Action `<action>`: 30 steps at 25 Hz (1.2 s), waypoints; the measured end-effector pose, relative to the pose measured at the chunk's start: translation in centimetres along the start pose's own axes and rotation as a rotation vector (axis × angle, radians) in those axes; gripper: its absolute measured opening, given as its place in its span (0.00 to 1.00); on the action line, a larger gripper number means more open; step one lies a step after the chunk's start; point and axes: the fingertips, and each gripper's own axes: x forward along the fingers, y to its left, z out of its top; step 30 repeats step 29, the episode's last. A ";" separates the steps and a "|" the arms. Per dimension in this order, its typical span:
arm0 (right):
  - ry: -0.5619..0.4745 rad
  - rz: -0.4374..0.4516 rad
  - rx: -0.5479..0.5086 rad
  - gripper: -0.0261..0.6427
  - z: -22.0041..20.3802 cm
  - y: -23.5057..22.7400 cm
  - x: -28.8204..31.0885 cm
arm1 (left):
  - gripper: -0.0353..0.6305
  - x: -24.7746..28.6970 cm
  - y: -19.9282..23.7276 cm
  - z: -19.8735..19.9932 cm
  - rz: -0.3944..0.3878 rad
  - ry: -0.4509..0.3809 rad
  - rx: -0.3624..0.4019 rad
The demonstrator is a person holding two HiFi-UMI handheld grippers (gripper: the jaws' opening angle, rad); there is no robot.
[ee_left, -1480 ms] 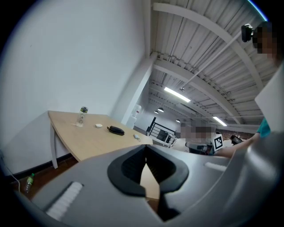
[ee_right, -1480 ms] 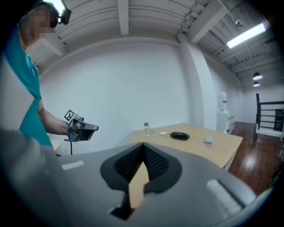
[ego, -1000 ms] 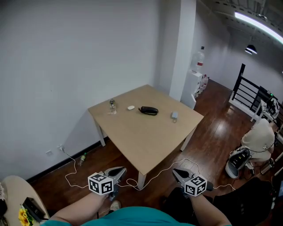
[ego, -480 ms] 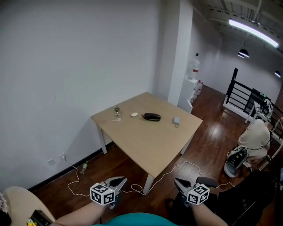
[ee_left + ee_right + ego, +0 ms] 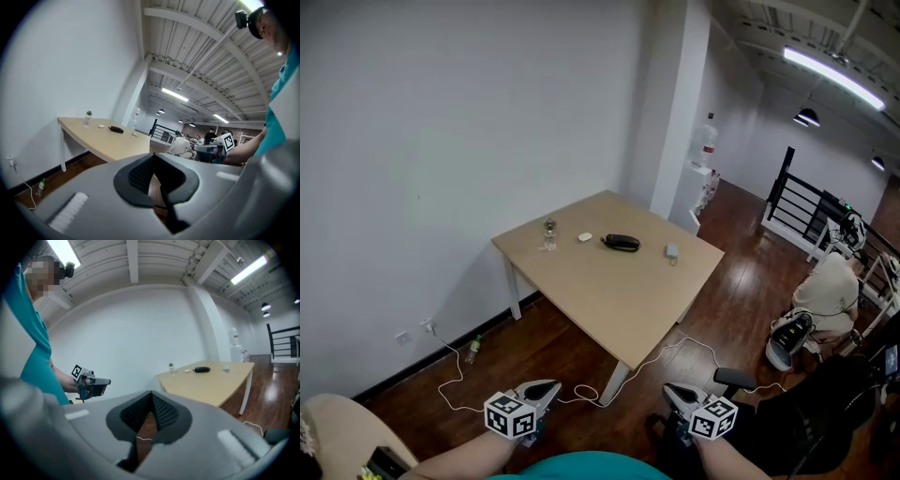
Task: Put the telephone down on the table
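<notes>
A black telephone handset lies on the far part of the light wooden table; it also shows as a small dark shape, the telephone, in both gripper views. Both grippers are well short of the table, low at the bottom of the head view over the wooden floor. My left gripper is shut with nothing between its pads. My right gripper is also shut and empty. Each gripper shows in the other's view, held level at the person's side.
On the table stand a small bottle, a white oval object and a small grey object. A white cable loops on the floor under the table's near corner. A bottle lies by the wall. Bags and a railing stand at the right.
The table has drawn farther off and looks smaller in the head view. Both grippers have sunk slightly toward the bottom edge and stay shut.
</notes>
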 end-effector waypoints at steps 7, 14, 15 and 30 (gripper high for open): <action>0.024 0.035 -0.006 0.04 -0.9 -2.5 -1.8 | 0.06 1.2 -1.8 -0.5 0.068 -0.029 0.009; 0.039 0.058 -0.012 0.04 -1.0 -4.5 -2.6 | 0.06 2.7 -3.9 -1.5 0.072 -0.018 0.005; 0.040 0.060 -0.014 0.04 -1.0 -4.6 -2.7 | 0.06 2.8 -3.9 -1.5 0.076 -0.017 0.001; 0.044 0.056 -0.031 0.04 -1.1 -4.5 -3.1 | 0.06 2.6 -4.2 -1.4 0.062 -0.013 0.011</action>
